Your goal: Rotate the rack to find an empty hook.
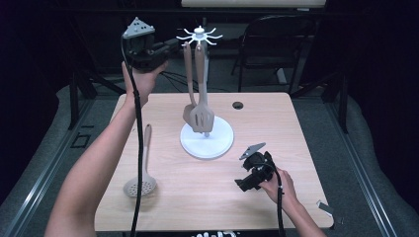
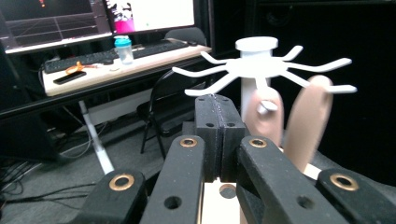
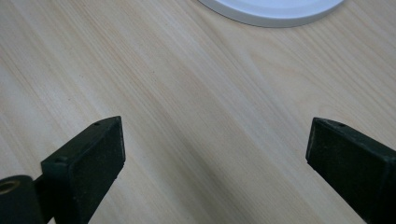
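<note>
Utensils are being hung on the white rack [image 1: 200,37], whose base stands at the tabletop's [image 1: 276,123] middle. Two spatulas [image 1: 200,113] hang there; a skimmer [image 1: 141,185] lies near the left edge, light, stiff and probably smooth, best taken at mid-handle. The left gripper [image 1: 170,45] is raised beside the hooks, jaws together on nothing. The right gripper [image 1: 243,183] rests near the right front corner, jaws wide apart.
</note>
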